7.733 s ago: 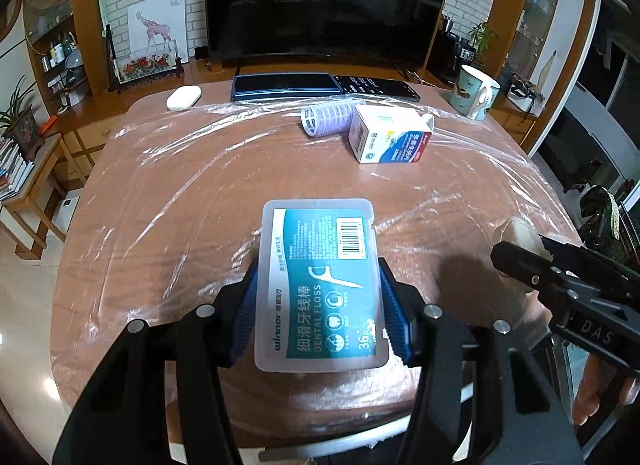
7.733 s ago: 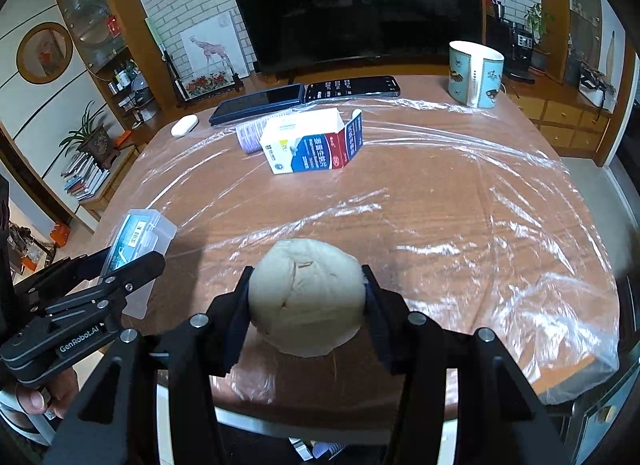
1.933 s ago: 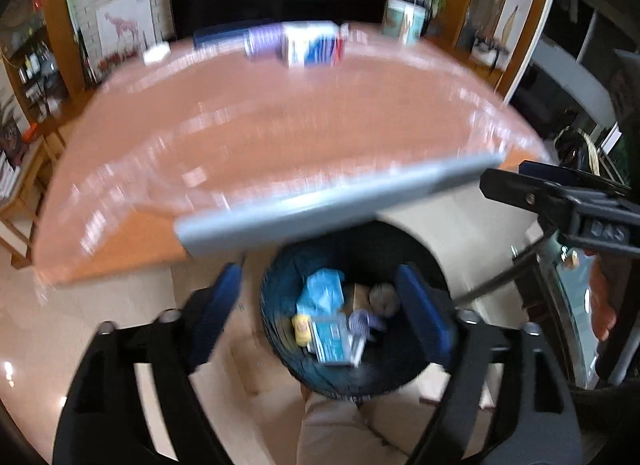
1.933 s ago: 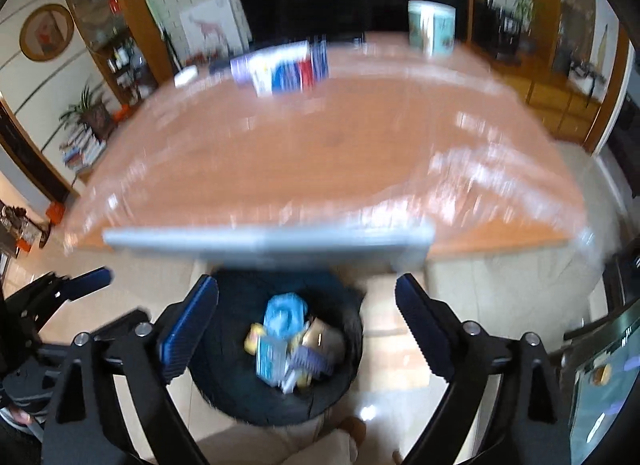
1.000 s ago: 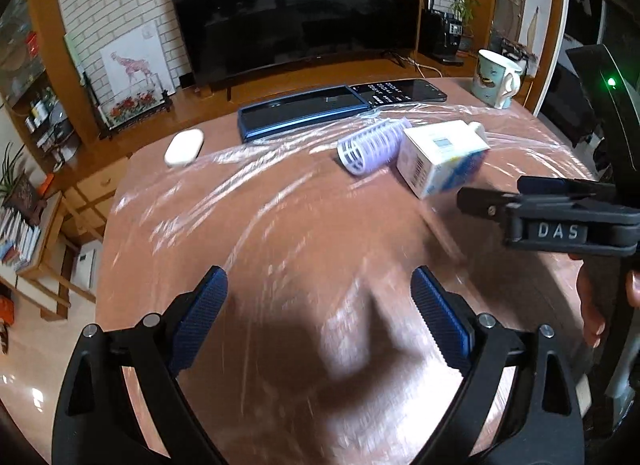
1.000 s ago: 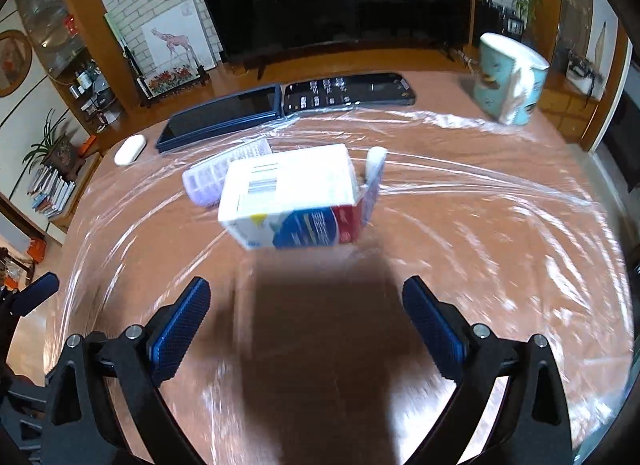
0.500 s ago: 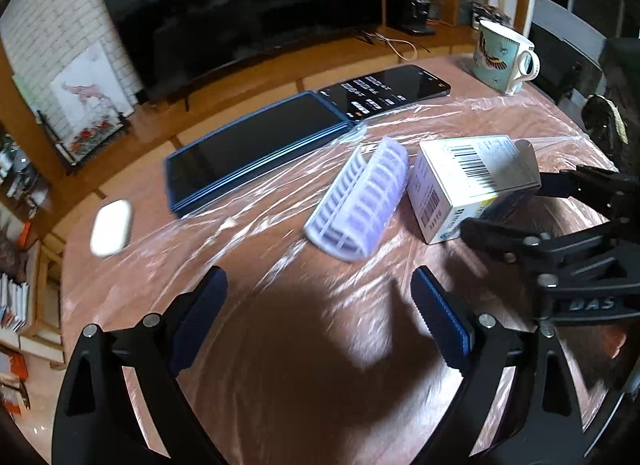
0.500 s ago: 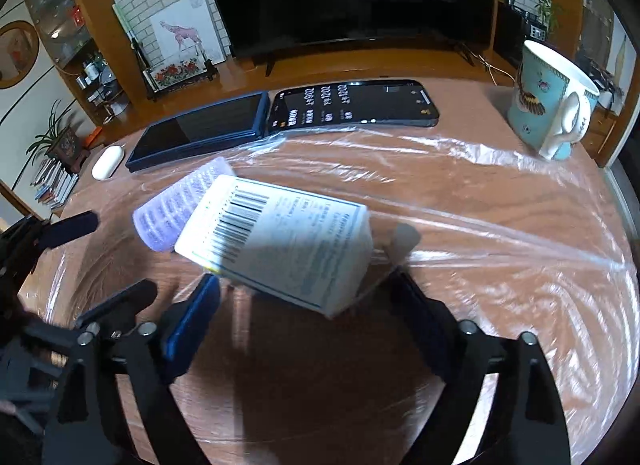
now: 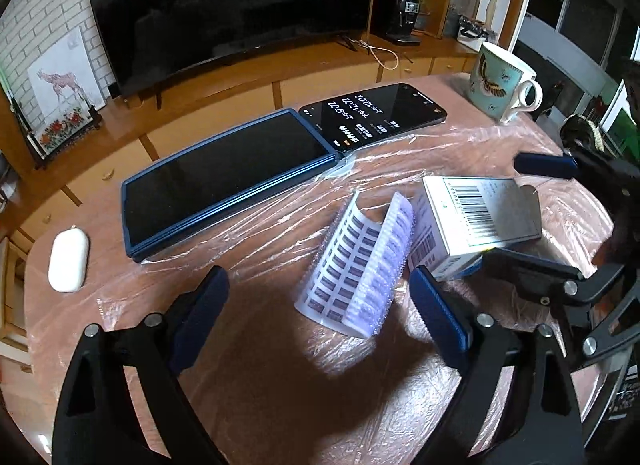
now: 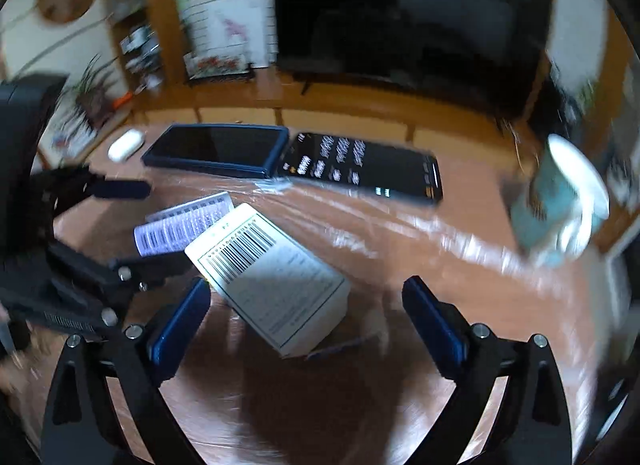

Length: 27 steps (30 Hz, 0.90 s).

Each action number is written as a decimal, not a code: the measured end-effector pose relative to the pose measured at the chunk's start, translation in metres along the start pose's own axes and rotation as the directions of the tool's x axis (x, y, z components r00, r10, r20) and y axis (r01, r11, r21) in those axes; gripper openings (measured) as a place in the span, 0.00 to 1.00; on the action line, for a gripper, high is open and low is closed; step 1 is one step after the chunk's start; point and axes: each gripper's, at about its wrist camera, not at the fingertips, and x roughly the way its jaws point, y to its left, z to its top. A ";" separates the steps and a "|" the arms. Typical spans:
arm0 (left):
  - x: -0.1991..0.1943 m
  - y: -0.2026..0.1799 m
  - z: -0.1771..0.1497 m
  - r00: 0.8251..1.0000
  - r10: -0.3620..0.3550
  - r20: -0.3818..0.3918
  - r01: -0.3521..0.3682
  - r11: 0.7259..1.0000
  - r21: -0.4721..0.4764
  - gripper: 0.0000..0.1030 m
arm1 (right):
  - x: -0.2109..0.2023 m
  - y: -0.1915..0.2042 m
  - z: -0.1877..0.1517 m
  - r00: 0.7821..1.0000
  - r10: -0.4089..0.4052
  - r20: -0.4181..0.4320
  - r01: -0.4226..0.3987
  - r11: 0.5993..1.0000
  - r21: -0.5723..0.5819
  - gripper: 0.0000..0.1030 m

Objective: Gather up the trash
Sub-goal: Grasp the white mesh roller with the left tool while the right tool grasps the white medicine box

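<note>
A curled purple-and-white blister sheet (image 9: 360,261) lies on the plastic-covered table (image 9: 240,377), between the wide-open fingers of my left gripper (image 9: 320,321), nearer the right pad. A white carton with a barcode (image 9: 476,221) lies just right of it. In the right wrist view the carton (image 10: 272,277) sits between the open fingers of my right gripper (image 10: 308,325), close to the left pad, with the blister sheet (image 10: 184,225) behind it. Both grippers are empty. The right gripper also shows in the left wrist view (image 9: 536,225), its fingers on either side of the carton.
A blue-cased tablet (image 9: 224,181) and a black phone (image 9: 376,113) lie at the table's back. A white case (image 9: 68,257) lies at the left, a teal mug (image 9: 500,85) at the back right. A TV cabinet stands behind the table.
Both grippers have moved forward over the table and closer to the blister sheet and the carton. The right wrist view is now blurred by motion.
</note>
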 end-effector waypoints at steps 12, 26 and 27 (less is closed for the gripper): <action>0.010 -0.005 0.000 0.999 -0.033 -0.026 0.033 0.999 0.021 0.62 | 0.026 0.008 0.003 0.985 0.141 -0.099 -0.152 0.982 -0.112 0.76; 0.006 -0.005 -0.003 1.000 -0.015 -0.017 0.015 1.000 -0.025 0.42 | 0.022 -0.001 -0.007 0.970 0.227 -0.090 -0.224 0.973 0.050 0.45; 0.004 -0.005 -0.005 1.000 -0.015 -0.011 0.014 0.999 -0.035 0.42 | 0.020 -0.002 -0.008 0.969 0.233 -0.085 -0.228 0.972 0.062 0.45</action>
